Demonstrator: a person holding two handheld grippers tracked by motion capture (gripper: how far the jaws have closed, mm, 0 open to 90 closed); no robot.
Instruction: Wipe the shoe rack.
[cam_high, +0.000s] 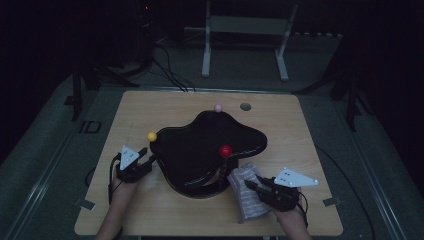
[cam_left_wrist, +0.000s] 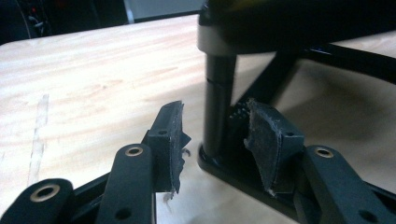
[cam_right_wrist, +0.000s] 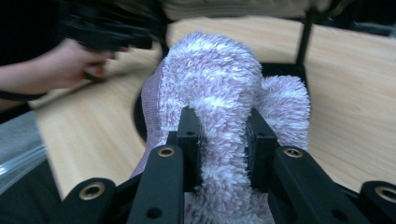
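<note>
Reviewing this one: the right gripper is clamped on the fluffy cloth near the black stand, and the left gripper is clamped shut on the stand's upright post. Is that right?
Not quite. The left gripper is not clamped on the post: in the left gripper view its jaws stand open, the post between the pads with a gap on the left. The right gripper is indeed clamped on the fluffy cloth near the black stand.
</note>
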